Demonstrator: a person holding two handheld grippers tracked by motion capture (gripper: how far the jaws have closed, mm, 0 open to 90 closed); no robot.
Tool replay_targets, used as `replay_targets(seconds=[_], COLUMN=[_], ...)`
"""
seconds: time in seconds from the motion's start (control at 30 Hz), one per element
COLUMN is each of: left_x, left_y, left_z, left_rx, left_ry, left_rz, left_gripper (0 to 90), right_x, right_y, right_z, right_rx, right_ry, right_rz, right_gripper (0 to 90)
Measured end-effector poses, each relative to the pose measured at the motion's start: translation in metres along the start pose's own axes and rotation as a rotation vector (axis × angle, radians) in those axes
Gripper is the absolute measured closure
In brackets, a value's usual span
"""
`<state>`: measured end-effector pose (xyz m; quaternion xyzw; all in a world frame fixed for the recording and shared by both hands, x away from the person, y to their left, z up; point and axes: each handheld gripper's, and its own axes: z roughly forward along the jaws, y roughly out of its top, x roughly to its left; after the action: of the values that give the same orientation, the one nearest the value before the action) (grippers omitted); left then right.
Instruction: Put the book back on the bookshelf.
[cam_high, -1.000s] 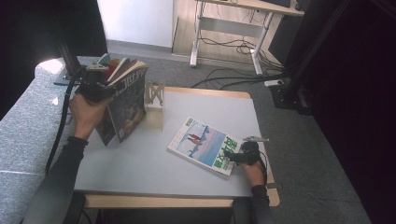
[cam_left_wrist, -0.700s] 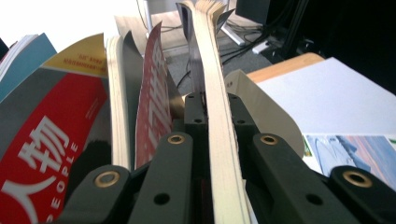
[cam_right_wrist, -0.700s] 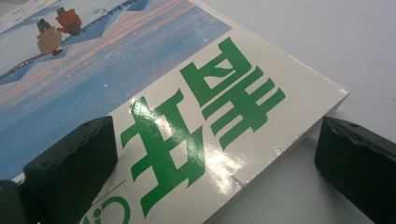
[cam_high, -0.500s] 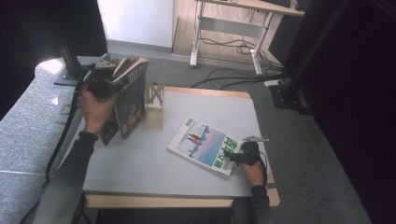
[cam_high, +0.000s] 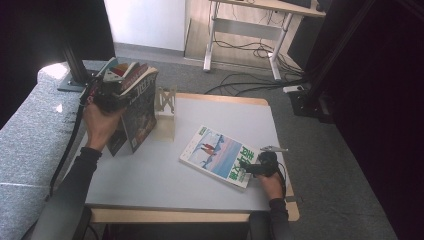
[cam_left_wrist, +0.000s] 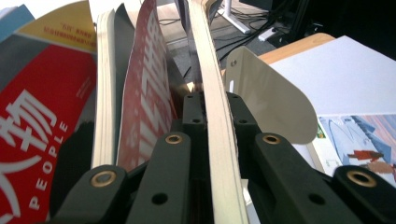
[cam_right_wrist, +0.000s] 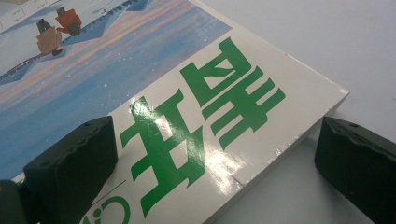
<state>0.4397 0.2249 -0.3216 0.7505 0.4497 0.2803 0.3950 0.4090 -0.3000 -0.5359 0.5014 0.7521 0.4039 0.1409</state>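
My left gripper (cam_high: 107, 96) is clamped on the top edge of a magazine (cam_left_wrist: 217, 121), which stands upright among other magazines (cam_high: 127, 82) at the far left edge of the table (cam_high: 150, 175), just beside the cream bookend (cam_left_wrist: 271, 100). My right gripper (cam_high: 260, 167) has its jaws apart, one above and one beside the near corner of the flat magazine (cam_right_wrist: 154, 98), not pressing it.

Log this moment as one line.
left gripper: shut on book | right gripper: open, straddling magazine corner | bookend: upright
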Motion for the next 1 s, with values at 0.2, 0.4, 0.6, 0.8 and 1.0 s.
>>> replay_targets(seconds=[0.2,0.4,0.6,0.8,1.0], left_x=[0.002,0.002,0.004,0.005,0.002], left_y=[-0.007,-0.016,-0.034,-0.053,-0.072], left_z=[-0.003,-0.007,-0.014,-0.013,-0.008], left_rx=[-0.009,0.0,-0.02,-0.015,0.014], left_ry=[-0.005,-0.027,-0.046,-0.061,-0.073], left_rz=[0.001,0.004,-0.013,-0.028,-0.029], left_gripper=[78.2,72.8,71.5,71.2,71.8], right_x=[0.0,0.0,0.0,0.0,0.0], right_y=[0.0,0.0,0.0,0.0,0.0], right_z=[0.0,0.0,0.0,0.0,0.0], right_rx=[0.0,-0.002,-0.002,0.0,0.0], right_ry=[0.0,-0.001,-0.001,-0.001,-0.001], right_rz=[0.0,0.002,0.001,-0.001,0.0], right_gripper=[0.0,0.0,0.0,0.0,0.0])
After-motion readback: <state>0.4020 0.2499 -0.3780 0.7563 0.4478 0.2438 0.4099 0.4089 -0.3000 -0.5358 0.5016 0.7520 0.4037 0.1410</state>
